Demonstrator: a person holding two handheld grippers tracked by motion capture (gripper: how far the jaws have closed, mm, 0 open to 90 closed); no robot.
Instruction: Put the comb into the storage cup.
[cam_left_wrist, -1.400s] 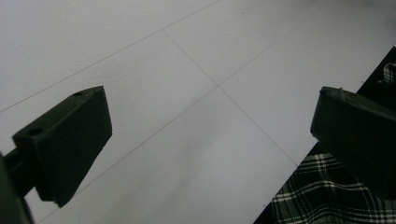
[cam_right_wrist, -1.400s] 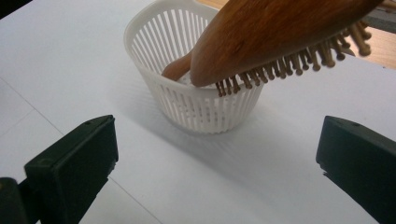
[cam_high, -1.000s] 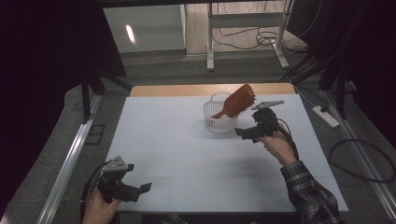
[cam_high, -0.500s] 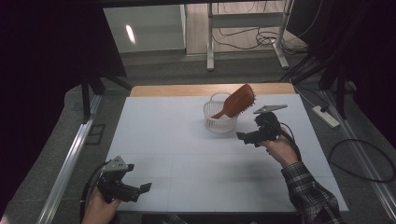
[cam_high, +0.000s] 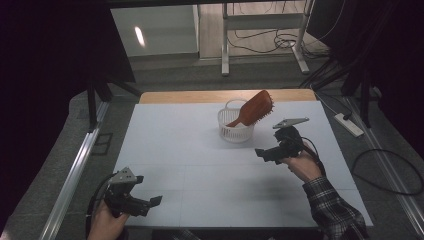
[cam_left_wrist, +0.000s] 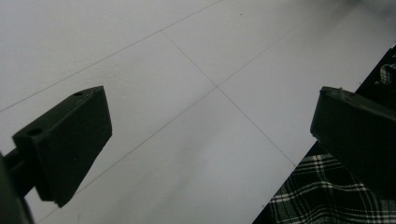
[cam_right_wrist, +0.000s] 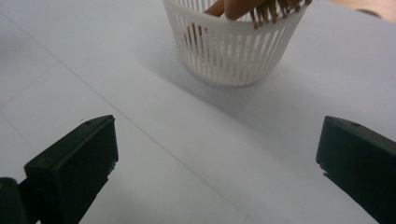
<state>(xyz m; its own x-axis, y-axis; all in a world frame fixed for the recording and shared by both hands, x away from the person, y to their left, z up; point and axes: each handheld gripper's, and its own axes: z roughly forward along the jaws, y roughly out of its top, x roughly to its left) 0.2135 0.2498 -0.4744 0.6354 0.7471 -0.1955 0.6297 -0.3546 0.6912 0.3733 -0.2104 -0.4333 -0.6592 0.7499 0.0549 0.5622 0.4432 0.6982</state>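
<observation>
A brown wooden hairbrush (cam_high: 254, 108) stands tilted in a small white slatted basket (cam_high: 235, 125) at the far middle of the white table (cam_high: 190, 150); its head leans out over the basket's right rim. In the right gripper view the basket (cam_right_wrist: 233, 46) is straight ahead, with the brush's bristles (cam_right_wrist: 271, 9) at its rim. My right gripper (cam_high: 264, 152) hovers open a short way to the front right of the basket, nothing between its jaws (cam_right_wrist: 217, 158). My left gripper (cam_high: 152, 201) is open near the table's front left edge, over bare table (cam_left_wrist: 210, 126).
A wooden strip (cam_high: 200, 96) runs along the table's far edge. Metal rails (cam_high: 75, 175) flank the table's left side. A power strip (cam_high: 350, 125) and cables lie on the floor to the right. A plaid sleeve (cam_left_wrist: 322, 196) shows by the front edge.
My right gripper has drawn back from the basket toward the front, by a small amount. The left gripper and the hairbrush have stayed where they were.
</observation>
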